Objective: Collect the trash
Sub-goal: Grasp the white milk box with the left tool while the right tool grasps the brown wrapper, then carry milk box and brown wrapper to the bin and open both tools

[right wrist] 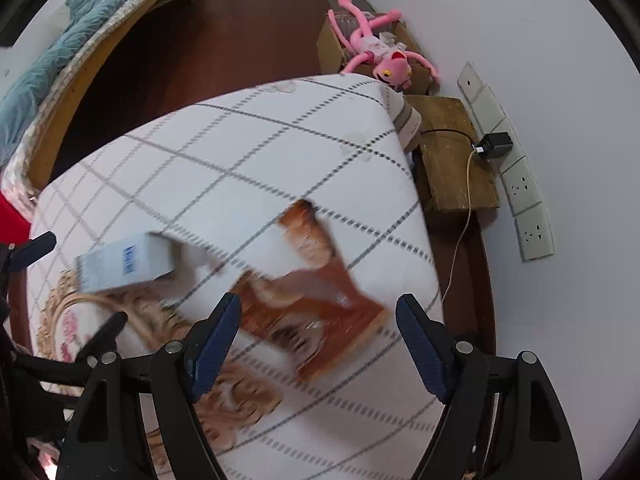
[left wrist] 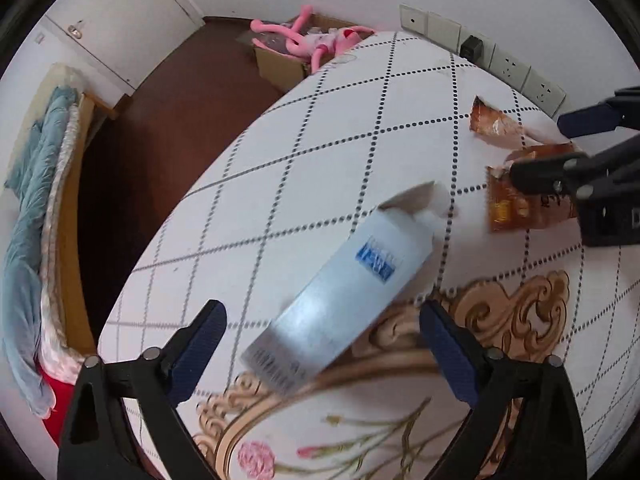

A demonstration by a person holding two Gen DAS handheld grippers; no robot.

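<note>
A white and silver carton (left wrist: pixel 340 292) with a blue label lies on the checked tablecloth (left wrist: pixel 280 168). My left gripper (left wrist: pixel 322 334) is open, its jaws either side of the carton's near end, above it. An orange-brown snack wrapper (left wrist: pixel 520 204) lies to the right, with a torn piece (left wrist: pixel 496 122) behind it. In the right wrist view my right gripper (right wrist: pixel 318 324) is open just above the wrapper (right wrist: pixel 308 312), and the carton (right wrist: pixel 126 262) lies to the left. The right gripper (left wrist: pixel 560 148) also shows in the left wrist view, over the wrapper.
A cardboard box with a pink plush toy (right wrist: pixel 376 52) stands on the floor past the table. A wooden stool (right wrist: pixel 452 152) and wall sockets (right wrist: pixel 528 204) with a black charger are to the right. A bed with a blue blanket (left wrist: pixel 28 216) is at the left.
</note>
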